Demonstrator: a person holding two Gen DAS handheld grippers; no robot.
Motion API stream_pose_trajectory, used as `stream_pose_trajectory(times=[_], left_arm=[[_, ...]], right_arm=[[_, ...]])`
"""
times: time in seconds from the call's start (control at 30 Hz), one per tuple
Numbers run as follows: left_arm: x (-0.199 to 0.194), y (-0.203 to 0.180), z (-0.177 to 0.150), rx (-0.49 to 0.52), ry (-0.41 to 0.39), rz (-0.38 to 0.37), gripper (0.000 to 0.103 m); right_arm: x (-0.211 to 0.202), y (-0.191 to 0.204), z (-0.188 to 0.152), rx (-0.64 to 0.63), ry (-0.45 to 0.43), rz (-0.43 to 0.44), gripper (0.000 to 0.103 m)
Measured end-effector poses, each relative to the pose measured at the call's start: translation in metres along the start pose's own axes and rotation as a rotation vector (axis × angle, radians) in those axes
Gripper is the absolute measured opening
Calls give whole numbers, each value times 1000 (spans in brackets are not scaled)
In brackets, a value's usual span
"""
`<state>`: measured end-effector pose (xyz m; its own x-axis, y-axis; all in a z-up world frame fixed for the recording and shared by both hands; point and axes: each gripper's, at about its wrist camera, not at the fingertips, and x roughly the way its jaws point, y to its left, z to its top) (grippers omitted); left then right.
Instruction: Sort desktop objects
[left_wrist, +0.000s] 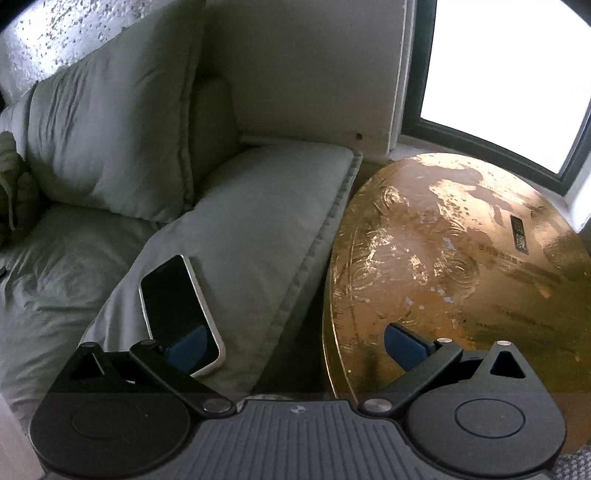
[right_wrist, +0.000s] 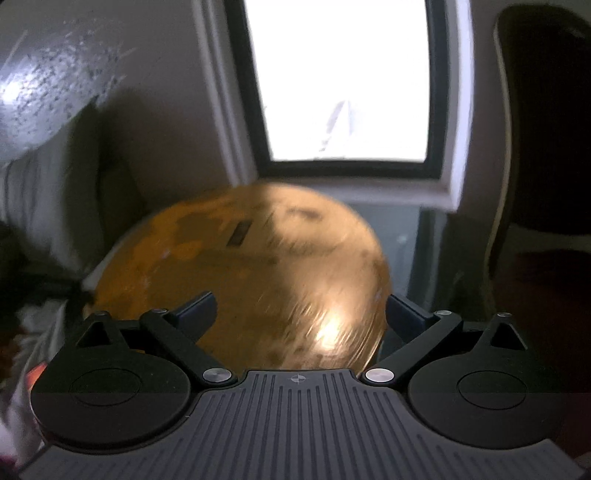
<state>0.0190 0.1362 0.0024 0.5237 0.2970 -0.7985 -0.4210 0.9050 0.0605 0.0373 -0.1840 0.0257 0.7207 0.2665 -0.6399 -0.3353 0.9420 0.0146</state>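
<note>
A phone (left_wrist: 177, 306) with a dark screen and a white case lies face up on the grey sofa armrest cushion (left_wrist: 266, 221). My left gripper (left_wrist: 295, 347) is open and empty; its left fingertip hangs over the phone's near end, its right one over the round golden table (left_wrist: 461, 266). In the blurred right wrist view, my right gripper (right_wrist: 299, 314) is open and empty above the near part of the same golden table (right_wrist: 240, 266). A small dark label sits on the table top (left_wrist: 519, 236).
A grey sofa with a large back cushion (left_wrist: 110, 122) fills the left. A bright window (left_wrist: 506, 74) stands behind the table, also in the right wrist view (right_wrist: 347, 81). A dark chair back (right_wrist: 546, 122) stands at the right. A green knitted item (left_wrist: 14, 173) lies at the far left.
</note>
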Motion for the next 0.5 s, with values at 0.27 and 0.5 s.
stream_pose_trajectory(times=[0.27, 0.5], left_arm=[[20, -5, 11, -12, -6, 28, 102], [29, -5, 12, -5, -9, 8, 102]], right_arm=[[-9, 8, -12, -12, 49, 9, 96], [-13, 15, -11, -37, 42, -4, 96]])
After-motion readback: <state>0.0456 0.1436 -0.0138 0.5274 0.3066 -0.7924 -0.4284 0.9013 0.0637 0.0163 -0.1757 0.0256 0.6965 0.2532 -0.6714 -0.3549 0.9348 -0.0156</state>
